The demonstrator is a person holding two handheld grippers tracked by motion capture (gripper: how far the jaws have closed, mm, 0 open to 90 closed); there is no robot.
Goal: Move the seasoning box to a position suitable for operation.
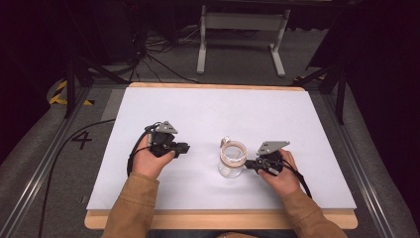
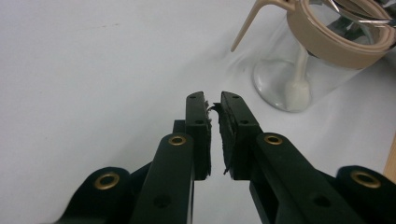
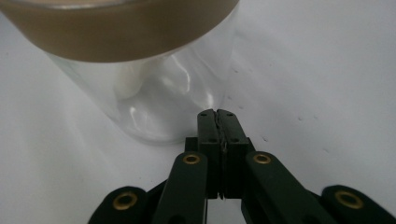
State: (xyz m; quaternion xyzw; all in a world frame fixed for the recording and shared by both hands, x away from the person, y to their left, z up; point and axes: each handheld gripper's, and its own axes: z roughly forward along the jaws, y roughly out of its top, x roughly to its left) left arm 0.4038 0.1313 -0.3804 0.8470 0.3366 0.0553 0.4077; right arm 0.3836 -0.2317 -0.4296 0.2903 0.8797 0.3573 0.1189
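- The room around you was dark, with a grey floor, loose cables and a white metal frame [image 1: 242, 37] standing beyond the far edge.
- Your surface [image 1: 213, 106] was a white sheet on a wooden board, bare apart from one object, which left both hands free room to work.
- The glass jar [image 1: 232, 159] stood upright right of centre, near your edge; it wore a tan band around its rim, and a pale handled piece stood inside it, its base resting on the jar's bottom.
- Your right gripper [image 1: 249, 164] lay low, just beside the jar's right wall, jaws pressed together on nothing. I judge you had brought it there to steady or nudge the jar; whether it touched the glass I could not tell.
- Your left gripper [image 1: 185, 147] waited well apart from the jar, pointed towards it, jaws a narrow slit apart and empty, probably held ready for its turn.
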